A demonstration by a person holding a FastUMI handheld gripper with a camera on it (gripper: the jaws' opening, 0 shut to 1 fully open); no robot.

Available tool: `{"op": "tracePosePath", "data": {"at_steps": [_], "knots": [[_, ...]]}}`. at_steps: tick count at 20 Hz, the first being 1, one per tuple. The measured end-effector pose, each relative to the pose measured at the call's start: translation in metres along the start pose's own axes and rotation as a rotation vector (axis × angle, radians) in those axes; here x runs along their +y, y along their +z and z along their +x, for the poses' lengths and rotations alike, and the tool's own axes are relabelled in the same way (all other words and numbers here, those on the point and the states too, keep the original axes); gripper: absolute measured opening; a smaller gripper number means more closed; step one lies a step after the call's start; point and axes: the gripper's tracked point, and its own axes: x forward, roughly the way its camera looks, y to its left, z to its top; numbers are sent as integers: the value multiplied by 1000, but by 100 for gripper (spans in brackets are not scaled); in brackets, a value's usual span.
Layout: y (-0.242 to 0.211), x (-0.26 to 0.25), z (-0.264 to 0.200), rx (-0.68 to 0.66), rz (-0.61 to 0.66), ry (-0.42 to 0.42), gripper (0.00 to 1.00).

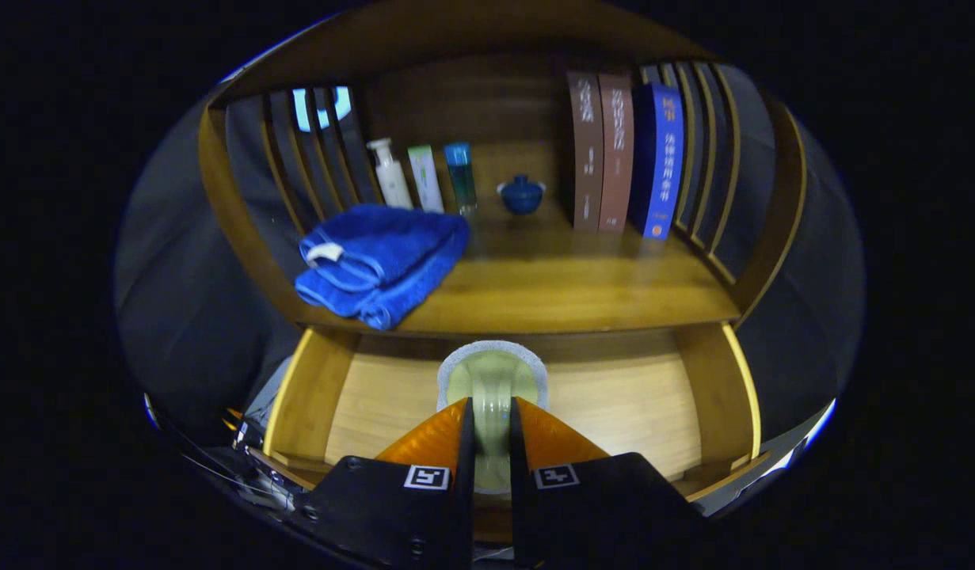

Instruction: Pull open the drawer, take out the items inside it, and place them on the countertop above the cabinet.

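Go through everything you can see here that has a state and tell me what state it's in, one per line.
Drawer: pulled open.
Sponge: held over the open drawer, squeezed between the fingers.
Gripper: shut on the sponge.
Blue towel: folded, lying on the countertop.
Three bottles: upright, capped.
Blue lidded cup: lid on.
Three books: upright, closed.

The book spines carry lettering too small and blurred to read.
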Motion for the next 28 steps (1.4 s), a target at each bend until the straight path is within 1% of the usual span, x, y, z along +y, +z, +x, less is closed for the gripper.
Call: {"op": "tracePosePath", "data": {"at_steps": [3,6,9,13,18,21,24,25,28], "knots": [[41,2,-1,-54,2,3,24],[81,-1,16,-79,5,2,24],[104,-7,44,-53,46,6,24],[110,-14,90,25,64,0,24],[114,-23,132,109,39,-44,24],[112,-26,148,138,45,-56,24],[110,-27,154,148,50,-62,24],[114,-26,157,135,57,-58,28],[118,-26,151,123,58,-53,73]]}}
